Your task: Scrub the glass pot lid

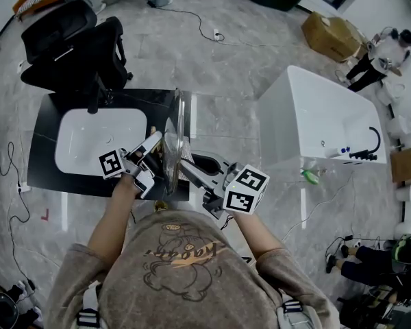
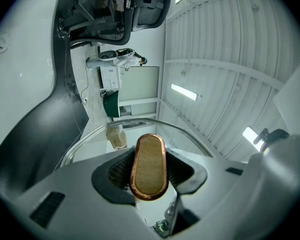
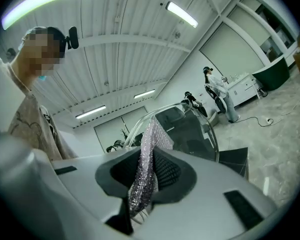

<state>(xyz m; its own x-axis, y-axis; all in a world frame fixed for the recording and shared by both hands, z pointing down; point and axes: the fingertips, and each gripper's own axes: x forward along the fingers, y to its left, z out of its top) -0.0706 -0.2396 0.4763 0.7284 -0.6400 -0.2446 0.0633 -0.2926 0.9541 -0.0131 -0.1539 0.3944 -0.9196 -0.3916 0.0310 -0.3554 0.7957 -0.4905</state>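
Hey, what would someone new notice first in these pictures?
A round clear glass pot lid stands on edge at the centre of the head view, with the left tongs clamped on its oval copper-rimmed wooden knob. The right tongs pinch a glittery silver scrubbing cloth up by the glass. To the left lies a white rectangular sink in a black counter.

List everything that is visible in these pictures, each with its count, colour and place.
glass pot lid: one, clear, on edge between the grippers
lid handle: one, copper-rimmed, between the left jaws
scrub cloth: one, silvery, between the right jaws
sink basin: one, white, in a black counter
office chair: one, black, beyond the counter
bathtub: one, white, right side
cardboard box: one, brown, upper right floor
left gripper: one, white, shut on lid handle
right gripper: one, white, shut on scrub cloth
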